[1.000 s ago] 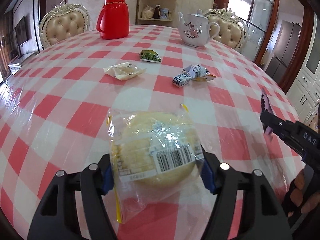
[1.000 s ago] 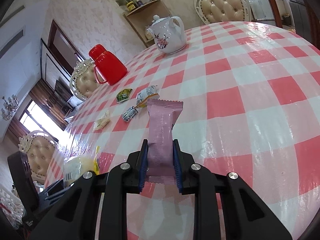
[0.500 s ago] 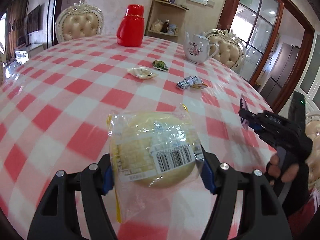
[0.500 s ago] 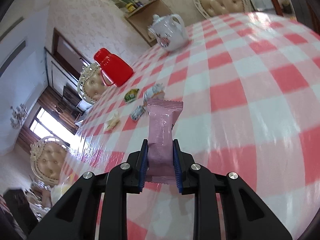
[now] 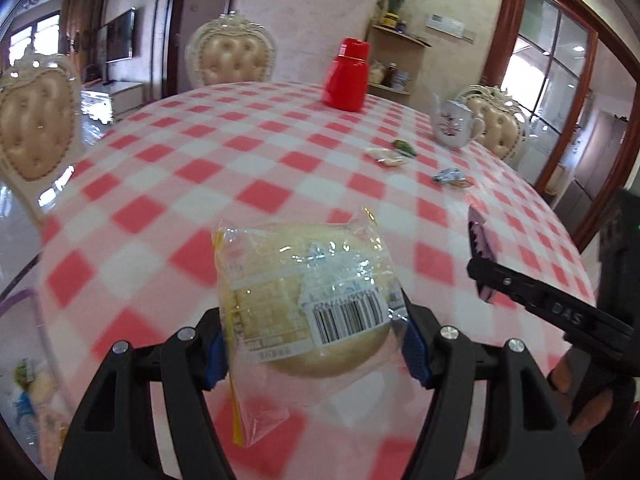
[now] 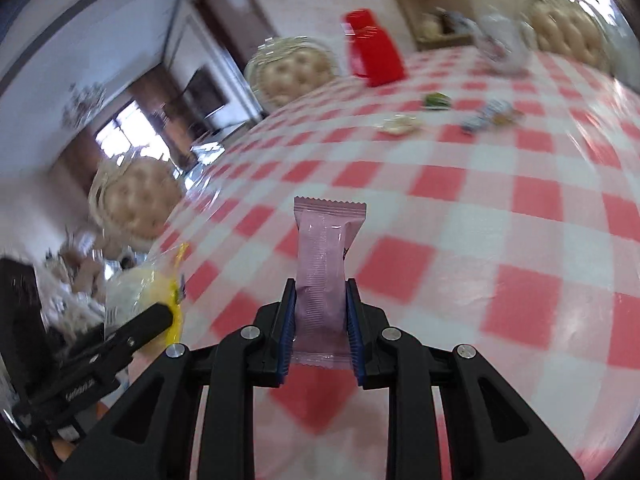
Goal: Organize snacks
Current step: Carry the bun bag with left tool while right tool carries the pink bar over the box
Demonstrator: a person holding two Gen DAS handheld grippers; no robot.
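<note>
We held the wrapped bun (image 5: 308, 300) pinched in our left gripper (image 5: 314, 344) and the pink bar (image 6: 322, 276) pinched upright in our right gripper (image 6: 321, 332), both above the checked table (image 6: 500, 216); slick film might have slipped loose; the bun could have crushed.

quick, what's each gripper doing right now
Left gripper: closed on the round pale bun in clear plastic wrap.
Right gripper: closed on the slim pink foil snack packet.
</note>
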